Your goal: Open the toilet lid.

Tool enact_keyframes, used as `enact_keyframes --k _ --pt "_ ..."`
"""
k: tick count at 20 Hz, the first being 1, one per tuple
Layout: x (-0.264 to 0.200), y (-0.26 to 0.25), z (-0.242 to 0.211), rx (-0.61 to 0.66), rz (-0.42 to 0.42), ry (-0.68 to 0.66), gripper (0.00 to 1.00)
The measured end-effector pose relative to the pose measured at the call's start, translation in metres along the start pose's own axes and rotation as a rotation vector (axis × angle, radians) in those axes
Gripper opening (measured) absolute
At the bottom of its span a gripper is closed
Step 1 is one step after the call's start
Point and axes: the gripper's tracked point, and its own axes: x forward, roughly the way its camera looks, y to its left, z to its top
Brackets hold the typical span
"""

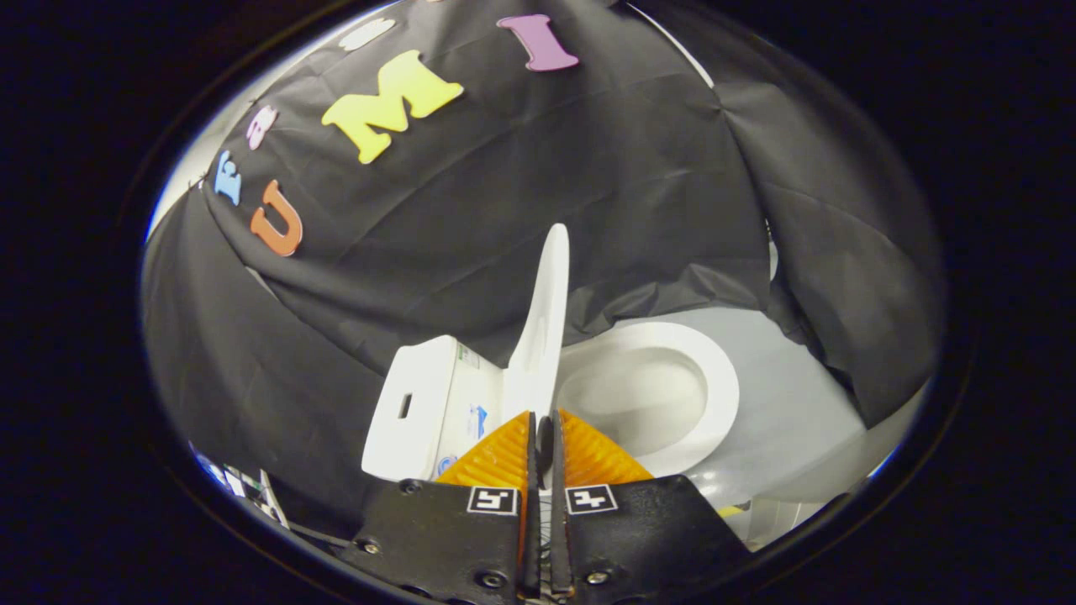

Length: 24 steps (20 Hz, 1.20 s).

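Lid (542, 336) stands upright, edge pinched in my claw (544, 437); bowl (651, 395) exposed. Opening appears nearly complete. Next: rest lid against tank (420, 403), then release.

One toilet (471, 403). One toilet lid (542, 319), raised, seen edge-on. One seat ring (710, 378) around one bowl (639, 395). One tank (420, 403) with one dark slot (404, 406) in its top. One gripper (543, 437): two fingers (500, 458), nearly together at lid's lower edge; contact cannot be told. Two square marker tags (493, 501), one per finger mount. Several stickers on tank's side, too small to count surely.
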Motion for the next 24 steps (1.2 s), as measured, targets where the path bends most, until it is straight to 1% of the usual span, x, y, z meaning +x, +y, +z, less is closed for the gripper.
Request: enact_keyframes --k 4,9,12,15,22,24 --pt "-0.002 0.022 0.001 -0.052 0.003 -0.003 0.10" --pt "-0.001 0.041 0.000 -0.091 -0.055 -0.018 0.10" --pt "-0.002 0.064 -0.001 -0.111 -0.052 -0.033 0.10" --pt "0.000 0.080 -0.004 -0.171 -0.096 -0.051 0.10" --pt "0.003 0.125 -0.009 -0.230 -0.143 -0.075 0.10" --pt "0.006 0.141 -0.012 -0.249 -0.143 -0.082 0.10"
